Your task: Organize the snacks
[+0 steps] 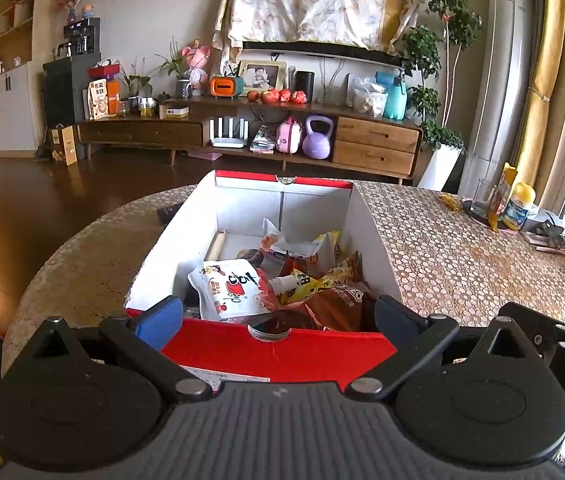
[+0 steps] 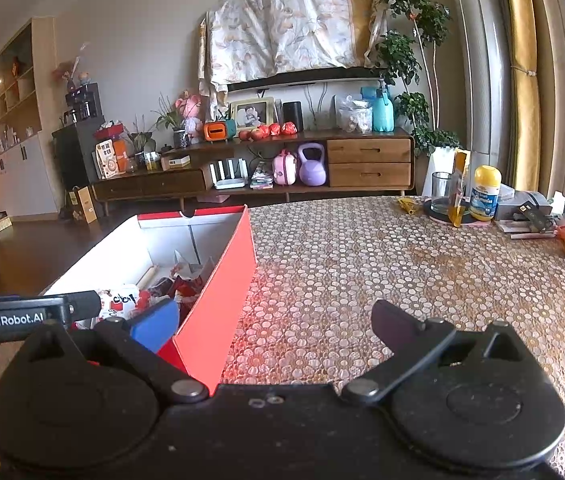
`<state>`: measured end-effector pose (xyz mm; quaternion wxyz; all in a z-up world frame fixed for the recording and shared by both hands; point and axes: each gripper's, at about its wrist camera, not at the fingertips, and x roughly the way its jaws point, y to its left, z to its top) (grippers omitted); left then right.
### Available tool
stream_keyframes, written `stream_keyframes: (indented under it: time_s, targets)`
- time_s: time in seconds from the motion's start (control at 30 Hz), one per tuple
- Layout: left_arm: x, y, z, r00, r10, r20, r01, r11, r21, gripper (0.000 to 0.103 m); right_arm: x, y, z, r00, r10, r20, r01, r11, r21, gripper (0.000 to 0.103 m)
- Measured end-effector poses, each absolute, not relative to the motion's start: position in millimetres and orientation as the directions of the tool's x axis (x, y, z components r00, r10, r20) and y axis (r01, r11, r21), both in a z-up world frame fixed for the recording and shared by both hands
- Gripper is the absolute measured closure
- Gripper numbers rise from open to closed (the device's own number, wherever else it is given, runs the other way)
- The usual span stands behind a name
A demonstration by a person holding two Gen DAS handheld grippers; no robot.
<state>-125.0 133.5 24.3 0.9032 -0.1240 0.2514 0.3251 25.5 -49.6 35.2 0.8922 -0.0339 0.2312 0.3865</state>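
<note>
Left claw [image 1: 278, 316] spread wide, nothing held, hovering at the near red wall of the snack box [image 1: 274, 346]; snack packets [image 1: 234, 290] lie inside, just ahead. Right claw [image 2: 274, 320] also apart (empty), straddling the box's right wall [image 2: 218, 304] over the patterned counter [image 2: 402, 264].

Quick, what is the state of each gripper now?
Left gripper: open, holding nothing, over the red box.
Right gripper: open, holding nothing.
</note>
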Motion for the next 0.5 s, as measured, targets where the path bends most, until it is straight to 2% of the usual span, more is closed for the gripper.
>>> stream_keyframes:
  time_s: [0.5]
  targets:
    - [-125.2,132.7,24.0,0.662,0.524,-0.535,-0.648,0.759,-0.059,0.0,25.4,-49.9,34.4,0.596,0.672,-0.44,-0.703,0.701,0.118,0.0]
